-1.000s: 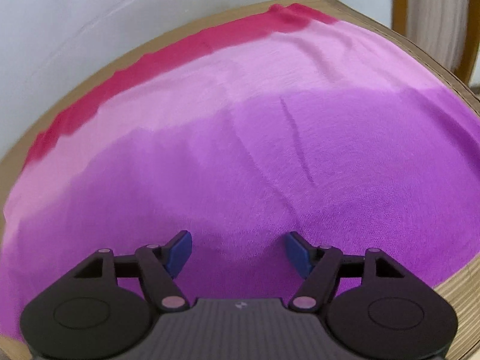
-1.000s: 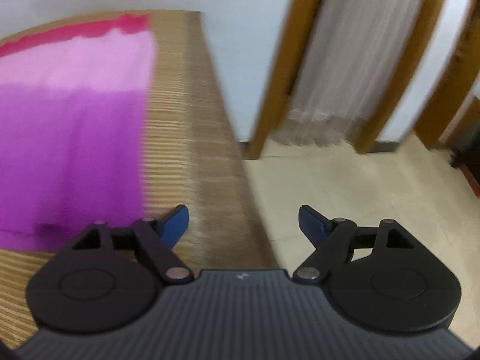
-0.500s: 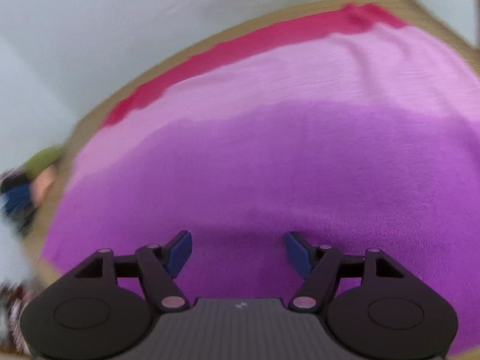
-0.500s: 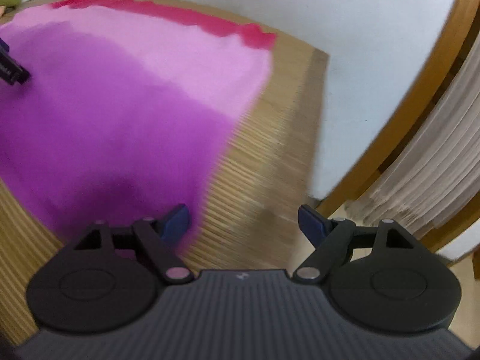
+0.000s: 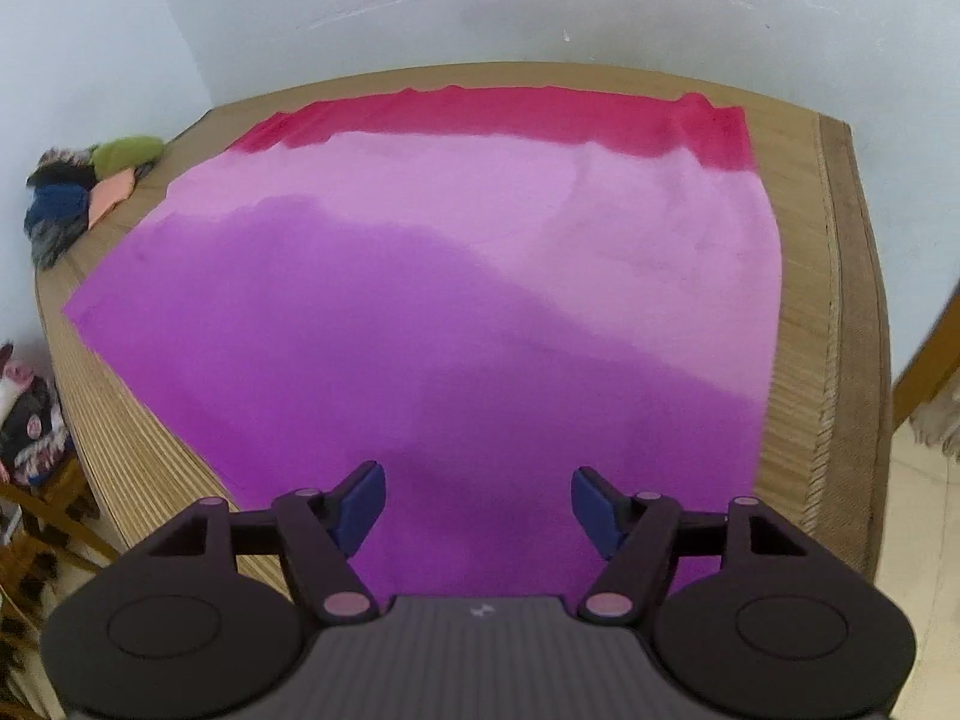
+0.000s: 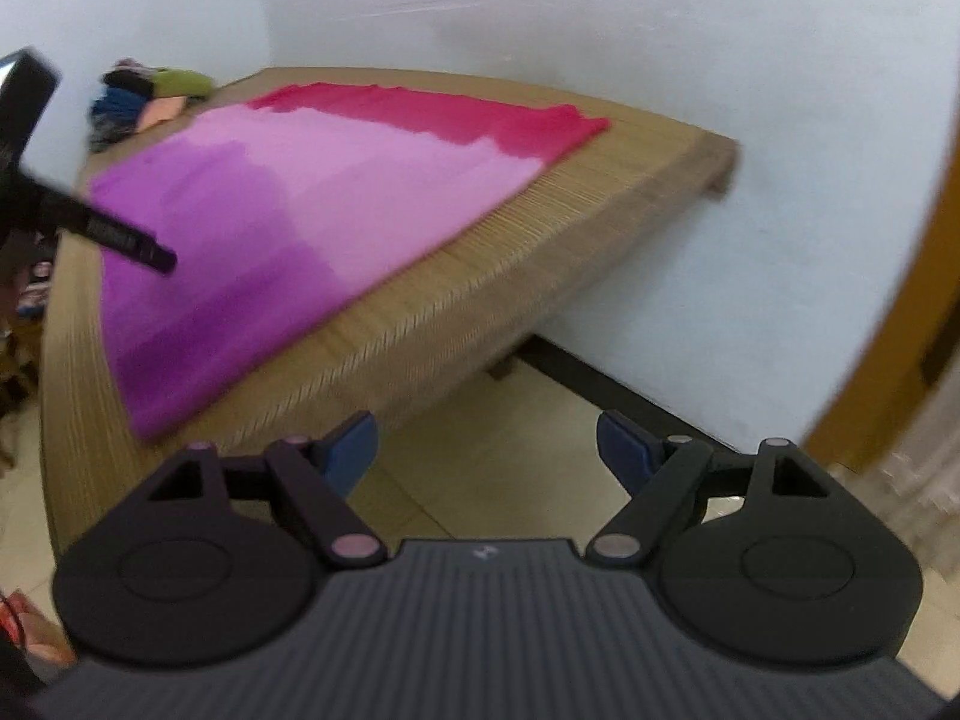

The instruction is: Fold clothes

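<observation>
A large cloth (image 5: 456, 300), purple shading to pink with a red far band, lies spread flat on a bed with a woven mat (image 5: 840, 324). It also shows in the right wrist view (image 6: 288, 210). My left gripper (image 5: 477, 507) is open and empty, raised above the cloth's near purple edge. My right gripper (image 6: 487, 450) is open and empty, off the bed's near right corner, above the floor. The left gripper's finger (image 6: 120, 237) shows at the left of the right wrist view.
A pile of clothes (image 5: 84, 192) sits at the bed's far left corner by the wall (image 5: 480, 0). More items (image 5: 30, 420) are on a stand to the bed's left. Tiled floor (image 6: 540, 438) and a wooden door frame (image 6: 888, 312) are to the right.
Both grippers have pulled back and up from the cloth, so the whole cloth and bed now show. The right gripper has swung left toward the bed. Both stayed open.
</observation>
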`<state>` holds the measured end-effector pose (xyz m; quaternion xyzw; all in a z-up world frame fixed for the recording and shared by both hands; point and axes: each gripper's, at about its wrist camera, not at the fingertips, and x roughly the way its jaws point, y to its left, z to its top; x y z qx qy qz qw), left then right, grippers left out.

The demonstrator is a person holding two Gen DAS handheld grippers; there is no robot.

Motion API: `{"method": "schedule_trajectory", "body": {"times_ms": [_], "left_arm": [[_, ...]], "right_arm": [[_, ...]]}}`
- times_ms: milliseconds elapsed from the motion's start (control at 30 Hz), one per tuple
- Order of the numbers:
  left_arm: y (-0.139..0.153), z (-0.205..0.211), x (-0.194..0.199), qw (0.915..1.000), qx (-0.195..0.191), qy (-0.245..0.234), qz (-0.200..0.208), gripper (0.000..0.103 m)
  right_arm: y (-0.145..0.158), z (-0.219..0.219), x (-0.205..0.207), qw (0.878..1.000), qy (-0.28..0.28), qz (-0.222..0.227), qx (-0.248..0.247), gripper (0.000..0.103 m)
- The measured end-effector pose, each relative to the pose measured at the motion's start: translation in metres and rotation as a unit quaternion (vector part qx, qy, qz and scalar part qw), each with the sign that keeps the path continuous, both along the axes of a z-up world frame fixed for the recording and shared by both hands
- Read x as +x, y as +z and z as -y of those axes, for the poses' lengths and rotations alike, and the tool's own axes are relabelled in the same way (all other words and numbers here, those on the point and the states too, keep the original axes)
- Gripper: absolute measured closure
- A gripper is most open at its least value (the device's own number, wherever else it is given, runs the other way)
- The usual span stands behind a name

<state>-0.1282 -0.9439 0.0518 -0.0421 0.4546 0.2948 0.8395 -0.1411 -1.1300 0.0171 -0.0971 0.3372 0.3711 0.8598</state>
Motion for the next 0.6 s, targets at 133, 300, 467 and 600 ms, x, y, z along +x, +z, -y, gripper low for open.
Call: {"method": "schedule_trajectory", "body": {"times_ms": [133,300,467,600], "left_arm": [[-0.008,-0.010,0.009,0.9975,-0.023,0.063,0.023,0.032],[-0.020,-0.027,0.029,0.9873,-0.041,0.147,0.044,0.032],[-0.024,-0.039,0.063,0.9802,-0.016,0.196,0.025,0.032],[-0.029,-0.044,0.074,0.9693,-0.039,0.242,0.018,0.032]], "right_arm": [[0.004,-0.032,0.056,0.998,0.055,-0.015,0.002,0.021],[-0.002,-0.073,0.120,0.989,0.140,-0.011,-0.037,0.021],[0.004,-0.102,0.193,0.983,0.176,-0.018,-0.049,0.021],[0.016,-0.140,0.247,0.980,0.195,-0.009,-0.038,0.021]]}}
